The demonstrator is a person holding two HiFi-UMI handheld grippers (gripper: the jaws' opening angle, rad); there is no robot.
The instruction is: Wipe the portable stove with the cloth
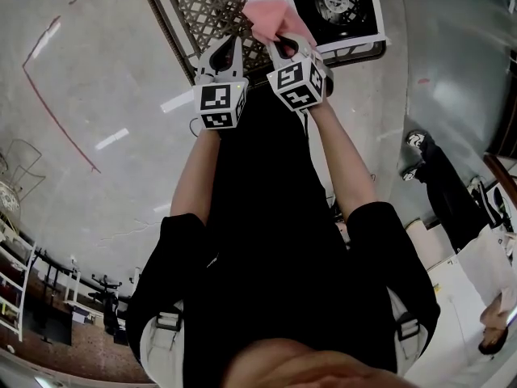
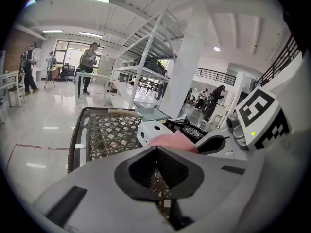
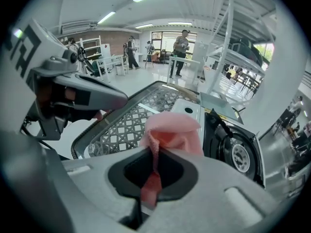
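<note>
Right gripper (image 1: pixel 284 45) is clamping the pink cloth (image 1: pixel 273 16) between its jaws, holding it at the left edge of the portable stove (image 1: pixel 343 6). Left gripper (image 1: pixel 224 55) is hovering just left of the stove, jaws pressed together on nothing, over the lattice table (image 1: pixel 194 6).

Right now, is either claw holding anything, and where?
The right gripper pinches the cloth by a bunched edge, the rest puffing out past its jaws. The left gripper is shut on nothing.
</note>
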